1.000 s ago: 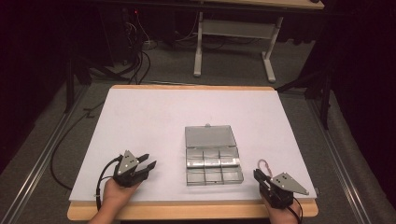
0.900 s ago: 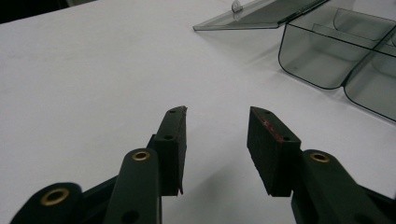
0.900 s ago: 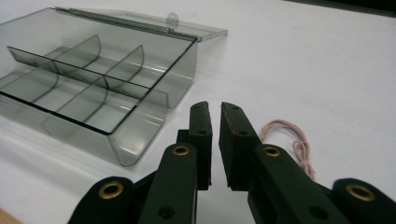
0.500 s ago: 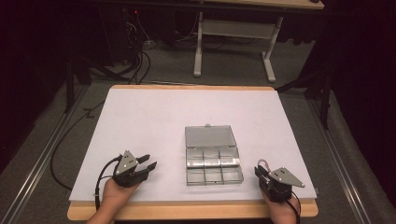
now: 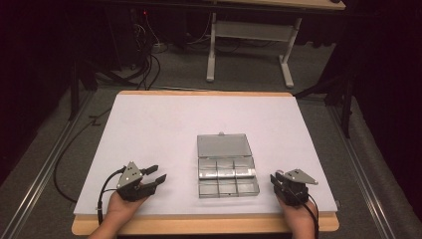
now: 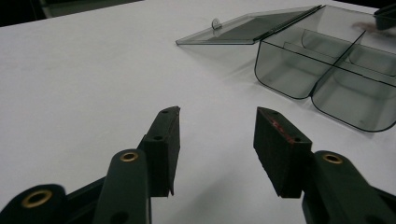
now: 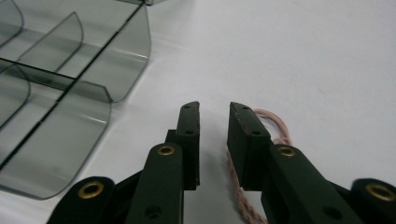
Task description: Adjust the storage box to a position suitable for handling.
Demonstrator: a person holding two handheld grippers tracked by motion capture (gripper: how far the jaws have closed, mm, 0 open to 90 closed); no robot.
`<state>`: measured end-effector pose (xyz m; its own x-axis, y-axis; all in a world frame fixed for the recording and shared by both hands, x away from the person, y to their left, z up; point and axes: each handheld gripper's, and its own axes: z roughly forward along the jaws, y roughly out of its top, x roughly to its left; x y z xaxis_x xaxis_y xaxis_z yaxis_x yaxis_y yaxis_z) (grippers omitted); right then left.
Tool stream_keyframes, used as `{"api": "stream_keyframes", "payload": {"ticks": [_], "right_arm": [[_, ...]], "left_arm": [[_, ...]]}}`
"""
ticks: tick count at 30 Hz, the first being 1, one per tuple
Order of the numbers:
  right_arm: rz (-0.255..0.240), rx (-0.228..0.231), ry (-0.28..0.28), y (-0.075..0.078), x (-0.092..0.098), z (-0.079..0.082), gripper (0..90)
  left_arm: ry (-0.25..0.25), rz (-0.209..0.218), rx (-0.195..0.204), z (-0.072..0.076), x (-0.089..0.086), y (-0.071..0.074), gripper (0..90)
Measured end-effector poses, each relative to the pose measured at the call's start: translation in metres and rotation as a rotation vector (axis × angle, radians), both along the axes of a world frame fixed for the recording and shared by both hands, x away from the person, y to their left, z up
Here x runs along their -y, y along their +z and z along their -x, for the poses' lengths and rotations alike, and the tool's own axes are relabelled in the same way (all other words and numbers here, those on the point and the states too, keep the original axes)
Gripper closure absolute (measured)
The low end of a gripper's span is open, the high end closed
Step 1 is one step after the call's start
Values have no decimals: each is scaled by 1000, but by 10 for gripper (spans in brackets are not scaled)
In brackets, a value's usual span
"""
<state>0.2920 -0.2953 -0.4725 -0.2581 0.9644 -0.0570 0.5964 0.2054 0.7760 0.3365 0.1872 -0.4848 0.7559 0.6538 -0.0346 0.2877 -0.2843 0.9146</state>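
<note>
Pink twisted cord (image 7: 275,122) lies on the worktop (image 5: 164,124) under the right tool (image 7: 214,108), whose jaws have just been opening, gripping nothing; the left tool (image 6: 215,116) gapes empty.

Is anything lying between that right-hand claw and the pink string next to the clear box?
Nothing visible does. The pink string lies on the white table, right under the right gripper, partly hidden behind one jaw. The jaws have just been opening, and the gap between them is bare. The clear box sits off to the side.
</note>
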Motion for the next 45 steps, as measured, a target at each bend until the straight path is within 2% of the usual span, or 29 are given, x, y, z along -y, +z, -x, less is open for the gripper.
{"api": "stream_keyframes", "payload": {"ticks": [1,2,3,4,8,9,12,16,17,19,20,23,24,29,38,45], "right_arm": [[0,0,0,0,0,0,743],[-22,-26,-18,2,3,0,736],[-22,-26,-18,2,3,0,736],[-32,-49,-22,5,6,-1,723],[-12,-77,-24,10,7,0,711],[1,-99,-26,11,7,0,702],[21,-116,-16,13,9,1,698],[31,-137,-10,14,10,1,690],[28,-159,-6,14,12,1,681],[22,-170,-3,14,13,0,680],[22,-202,-1,15,14,-1,679],[25,-224,4,16,14,-2,672],[35,-255,8,17,15,-3,664],[41,-296,3,18,17,-4,659],[111,-374,29,21,14,-7,630],[145,-431,34,25,13,-11,606]], "left_arm": [[0,0,0,0,0,0,509],[-9,-3,3,1,0,0,507],[-9,-3,3,1,0,0,506],[-15,-3,4,1,0,0,505],[-15,-5,6,1,0,0,501],[-15,-9,5,1,1,0,502],[-15,-24,-14,-1,3,0,501],[-15,-30,-13,-1,3,0,498],[-17,-31,-10,-1,3,0,496],[-18,-29,-9,0,3,0,494],[-22,-26,-5,0,3,0,494],[-27,-25,-4,0,3,0,491],[-30,-23,-3,0,2,0,489],[-35,-22,-2,1,2,0,487],[-38,-31,1,1,3,0,479],[-38,-37,6,2,4,0,472]]}}
